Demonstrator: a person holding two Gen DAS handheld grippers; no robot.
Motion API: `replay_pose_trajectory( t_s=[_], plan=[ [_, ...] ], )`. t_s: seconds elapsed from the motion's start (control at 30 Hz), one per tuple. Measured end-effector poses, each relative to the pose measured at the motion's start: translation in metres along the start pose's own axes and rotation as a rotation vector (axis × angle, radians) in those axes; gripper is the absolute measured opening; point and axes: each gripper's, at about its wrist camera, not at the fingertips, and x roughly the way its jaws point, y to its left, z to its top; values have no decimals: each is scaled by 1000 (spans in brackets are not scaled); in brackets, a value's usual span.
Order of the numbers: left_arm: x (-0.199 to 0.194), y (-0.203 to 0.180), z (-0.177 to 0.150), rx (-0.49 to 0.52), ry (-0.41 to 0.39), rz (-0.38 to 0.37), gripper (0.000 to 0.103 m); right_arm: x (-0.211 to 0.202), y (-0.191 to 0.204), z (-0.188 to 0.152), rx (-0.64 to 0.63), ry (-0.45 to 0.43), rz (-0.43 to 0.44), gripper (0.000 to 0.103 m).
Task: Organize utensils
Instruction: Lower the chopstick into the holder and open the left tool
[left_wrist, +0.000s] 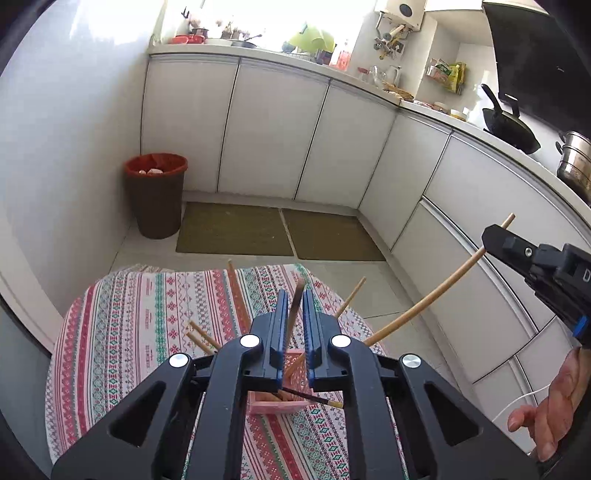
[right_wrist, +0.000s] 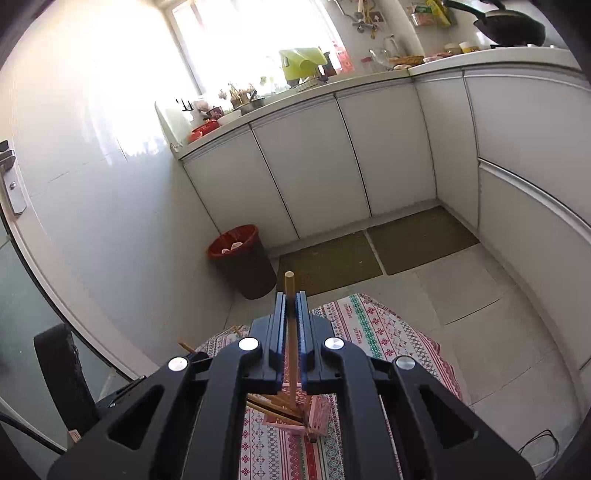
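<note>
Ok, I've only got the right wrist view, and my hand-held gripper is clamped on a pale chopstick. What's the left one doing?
Observer: The left hand-held gripper is above the pink basket, with a darker brown chopstick between its fingers.
Operator: How does my chopstick sit, seen from that side?
Observer: The right hand-held gripper grips the pale chopstick near its top end. The long lower part slopes down toward the basket.
Operator: Is anything not properly in the basket?
Observer: One black chopstick lies across the basket's front rim, its pale tip poking out past it.
</note>
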Motion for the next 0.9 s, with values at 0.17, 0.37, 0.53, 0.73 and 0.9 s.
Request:
replay_pose_trajectory(
  t_s=[0.17, 0.37, 0.53, 0.73, 0.9],
  plan=[
    [-32, 24, -4, -109, -85, -15, 11, 17, 1, -7, -13, 12, -13, 6],
    [-53, 46, -1, -158, -112, -2, 13, 37, 5, -23, -15, 37, -18, 6],
    [-48, 49, -9, -128, -81, 89, 22, 56, 10, -40, -4, 76, -18, 11],
    [-64, 37, -18, -95, -102, 125, 38, 33, 19, -48, -86, 67, -83, 11],
    [-75, 24, -32, -75, -91, 127, 47, 2, 11, -65, -89, 70, -125, 38]
  ],
)
